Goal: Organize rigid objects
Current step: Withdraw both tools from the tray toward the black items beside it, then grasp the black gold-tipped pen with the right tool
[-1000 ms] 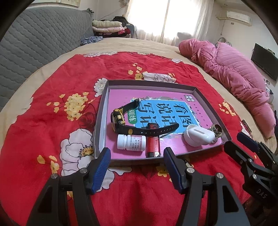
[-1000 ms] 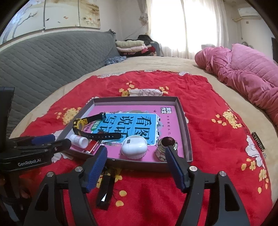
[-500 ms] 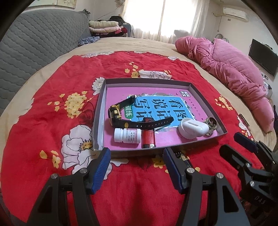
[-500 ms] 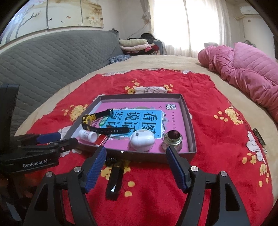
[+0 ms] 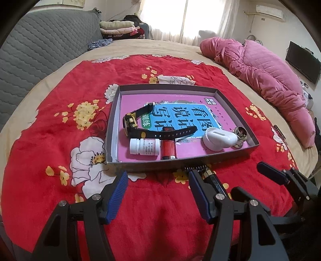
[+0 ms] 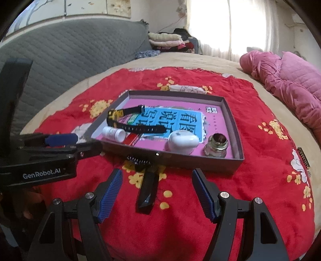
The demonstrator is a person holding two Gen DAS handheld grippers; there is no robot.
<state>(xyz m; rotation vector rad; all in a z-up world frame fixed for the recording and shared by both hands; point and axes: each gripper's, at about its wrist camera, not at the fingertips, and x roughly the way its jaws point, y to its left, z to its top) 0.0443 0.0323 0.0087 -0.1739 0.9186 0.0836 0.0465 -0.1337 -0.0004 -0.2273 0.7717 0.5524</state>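
A home bedroom: red floral blanket (image 5: pixel 60 130) on a bed, pink quilt (image 5: pixel 270 80), curtained window (image 5: pixel 180 18).

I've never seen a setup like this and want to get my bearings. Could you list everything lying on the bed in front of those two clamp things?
Tray: one, grey, on the red blanket.
Book: one, pink with blue cover, flat inside the tray.
Watch: one, black and yellow, on the book.
Pill bottle: one, white, on its side at the tray's near edge.
Red item: one, beside the bottle; cannot tell what it is.
White case: one, tray's near right.
Glass jar: one, clear, tray's right corner.
Black tool: one, on the blanket outside the tray.
Blanket: one, red, floral.
Quilt: one, pink, far right.
Left gripper: open.
Right gripper: open.
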